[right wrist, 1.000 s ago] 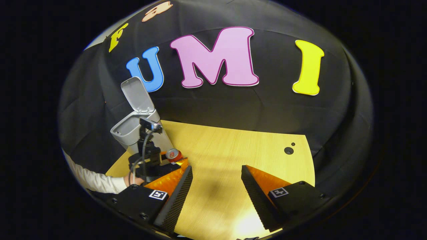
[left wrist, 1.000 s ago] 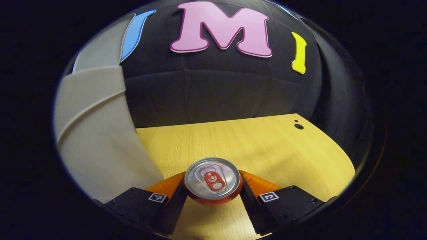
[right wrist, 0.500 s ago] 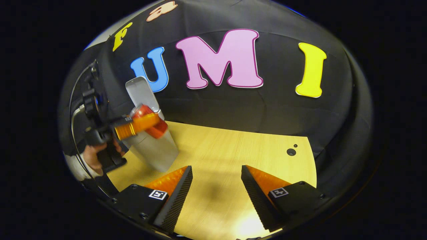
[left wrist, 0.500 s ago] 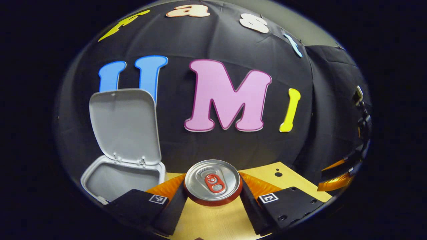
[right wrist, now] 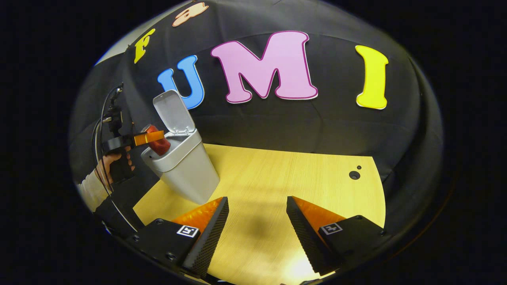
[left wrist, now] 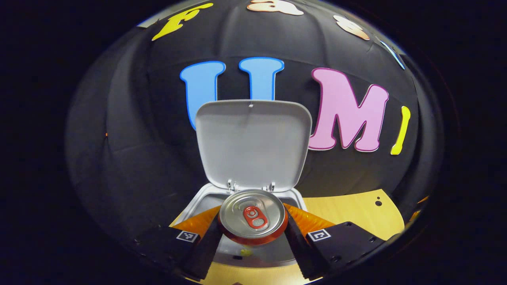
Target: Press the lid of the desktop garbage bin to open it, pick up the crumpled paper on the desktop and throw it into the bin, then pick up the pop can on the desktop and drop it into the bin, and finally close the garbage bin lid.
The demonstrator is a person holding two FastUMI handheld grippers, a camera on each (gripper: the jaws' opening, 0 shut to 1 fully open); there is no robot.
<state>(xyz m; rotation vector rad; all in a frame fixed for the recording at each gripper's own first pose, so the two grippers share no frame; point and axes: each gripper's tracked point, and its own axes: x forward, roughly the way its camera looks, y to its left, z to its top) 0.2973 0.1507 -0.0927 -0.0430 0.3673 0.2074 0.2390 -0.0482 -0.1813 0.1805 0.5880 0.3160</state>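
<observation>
My left gripper (left wrist: 253,229) has its two fingers (left wrist: 204,249) pressed against either side of the pop can (left wrist: 253,215), which I hold upright with its silver top and red tab facing the camera. In the left gripper view the can sits right between my fingers and over the open mouth of the garbage bin (left wrist: 202,200). The lid (left wrist: 253,144) stands raised behind the can, hinged at the bin's far edge, its inner face turned toward me. Something small and yellowish lies low inside the bin beneath the can; I cannot tell what it is.

From the right gripper view, my left gripper (right wrist: 148,138) holds the can (right wrist: 158,144) at the bin's rim (right wrist: 174,156), partly dipped into the opening, with my hand (right wrist: 111,164) and pale sleeve (right wrist: 89,190) behind it.

My right gripper (right wrist: 257,229) is spread wide with nothing between its fingers (right wrist: 208,233), hovering over the bare desk (right wrist: 277,178), well apart from the bin, which stands near the desk's left back edge. Two small dark holes (right wrist: 354,174) mark the desk toward its right end.
</observation>
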